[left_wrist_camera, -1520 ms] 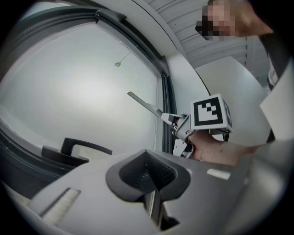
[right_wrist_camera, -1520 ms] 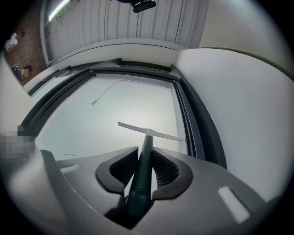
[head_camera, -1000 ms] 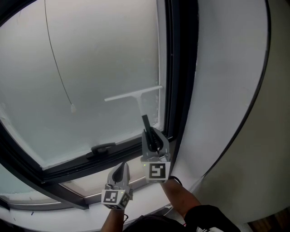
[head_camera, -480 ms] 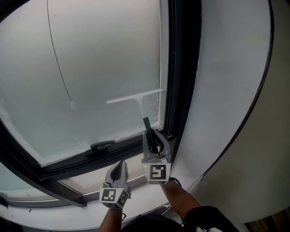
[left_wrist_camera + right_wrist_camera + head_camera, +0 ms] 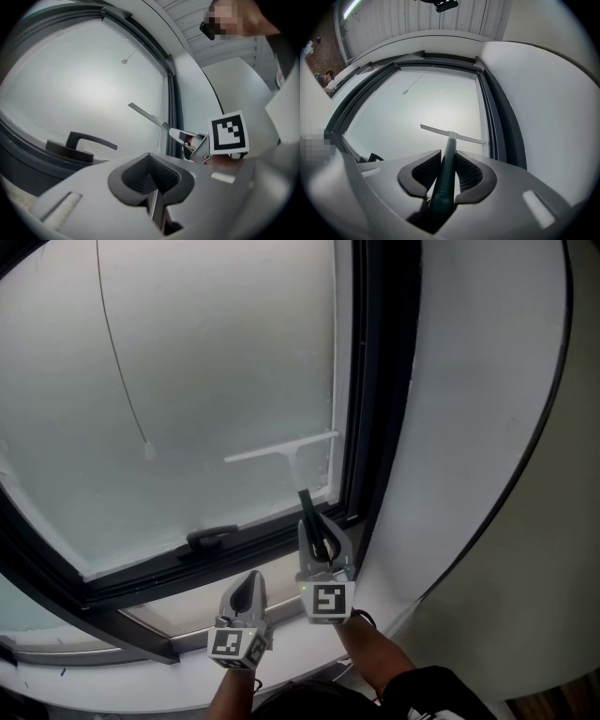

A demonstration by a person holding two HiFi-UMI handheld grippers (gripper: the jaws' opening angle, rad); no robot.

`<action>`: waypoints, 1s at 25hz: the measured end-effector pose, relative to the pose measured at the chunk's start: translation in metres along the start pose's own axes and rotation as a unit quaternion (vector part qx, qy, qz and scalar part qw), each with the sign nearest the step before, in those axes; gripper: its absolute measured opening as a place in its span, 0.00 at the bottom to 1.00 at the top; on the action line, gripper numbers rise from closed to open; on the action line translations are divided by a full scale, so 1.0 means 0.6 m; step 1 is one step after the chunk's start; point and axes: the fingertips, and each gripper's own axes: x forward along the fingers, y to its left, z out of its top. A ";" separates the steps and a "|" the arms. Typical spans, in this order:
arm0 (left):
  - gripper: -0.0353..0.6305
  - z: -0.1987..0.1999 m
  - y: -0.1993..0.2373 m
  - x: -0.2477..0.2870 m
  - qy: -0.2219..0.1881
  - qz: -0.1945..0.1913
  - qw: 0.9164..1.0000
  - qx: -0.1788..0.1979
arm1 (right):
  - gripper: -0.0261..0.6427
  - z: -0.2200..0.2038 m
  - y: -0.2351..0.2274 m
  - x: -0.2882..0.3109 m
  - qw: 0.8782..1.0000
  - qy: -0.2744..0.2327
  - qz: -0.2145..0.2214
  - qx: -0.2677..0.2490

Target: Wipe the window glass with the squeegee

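Glass [image 5: 187, 381] fills most of my view, pale and frosted, with the dark frame [image 5: 380, 381] running down its right side. Low on the pane, near the bottom right corner, sits the squeegee [image 5: 281, 448]. Its blade appears to lie against the glass, slightly tilted, with its right end just beside the frame. My right gripper [image 5: 319, 526] pinches the dark shaft, which runs straight out between the jaws toward the blade. My left gripper [image 5: 251, 587] hangs lower, beside the right one, its jaws pressed together on nothing. To wipe well from here, I judge I should press the whole blade edge evenly on the pane and draw it in one steady line without letting a corner lift. The grip looks firm enough, but I would watch for the shaft twisting. The stroke should stay clear of the latch [image 5: 211, 537] on the bottom rail, and of the thin cord [image 5: 117, 352] hanging well to the left.
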 end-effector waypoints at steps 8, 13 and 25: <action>0.05 -0.013 -0.001 -0.004 0.008 0.003 1.000 -0.004 | 0.19 -0.022 0.005 -0.012 1.000 0.008 0.006 0.003; 0.05 -0.022 0.000 -0.005 0.013 0.006 1.000 -0.005 | 0.19 -0.037 0.008 -0.019 1.000 0.018 0.007 0.009; 0.05 -0.029 0.002 -0.006 0.024 0.009 1.000 -0.007 | 0.19 -0.066 0.015 -0.036 0.999 0.040 0.008 0.010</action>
